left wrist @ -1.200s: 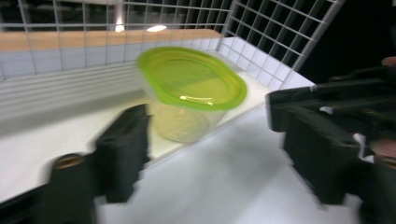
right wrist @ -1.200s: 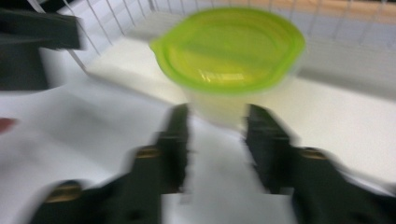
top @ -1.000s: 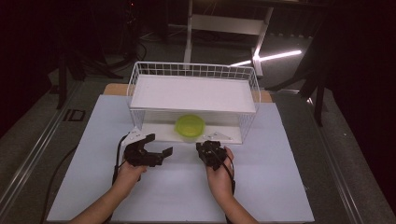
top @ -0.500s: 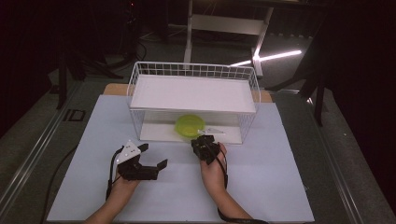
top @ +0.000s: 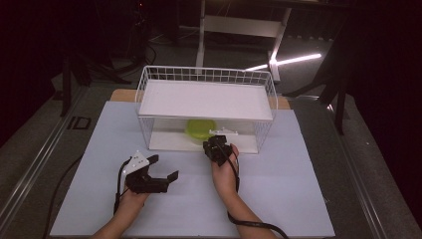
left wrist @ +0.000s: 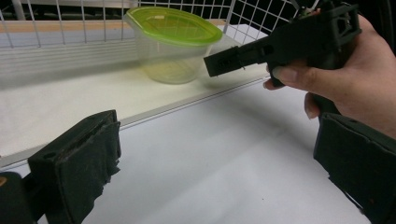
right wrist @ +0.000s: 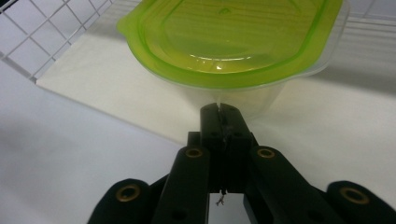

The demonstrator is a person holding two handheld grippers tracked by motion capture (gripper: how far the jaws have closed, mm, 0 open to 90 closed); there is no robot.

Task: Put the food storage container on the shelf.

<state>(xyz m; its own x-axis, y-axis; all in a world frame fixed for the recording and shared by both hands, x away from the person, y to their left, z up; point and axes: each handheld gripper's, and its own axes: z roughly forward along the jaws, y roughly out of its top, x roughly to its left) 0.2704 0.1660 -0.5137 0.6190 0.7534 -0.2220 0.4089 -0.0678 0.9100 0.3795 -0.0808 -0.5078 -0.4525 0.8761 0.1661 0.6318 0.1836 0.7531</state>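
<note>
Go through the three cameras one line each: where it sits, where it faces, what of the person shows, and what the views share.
High view: above the person's side, facing forward and down on the wire rack; both forearms, left gripper and right gripper show.
Left gripper view: rides the left gripper, jaws apart, facing the rack's lower shelf; the person's right hand shows.
Right gripper view: rides the right gripper, jaws together, close to the green-lidded container.
Shared: all three views show the container.

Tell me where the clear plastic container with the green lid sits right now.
The clear plastic container with the green lid sits on the lower level of the white wire rack, near its front middle, directly ahead of the right gripper.
</note>
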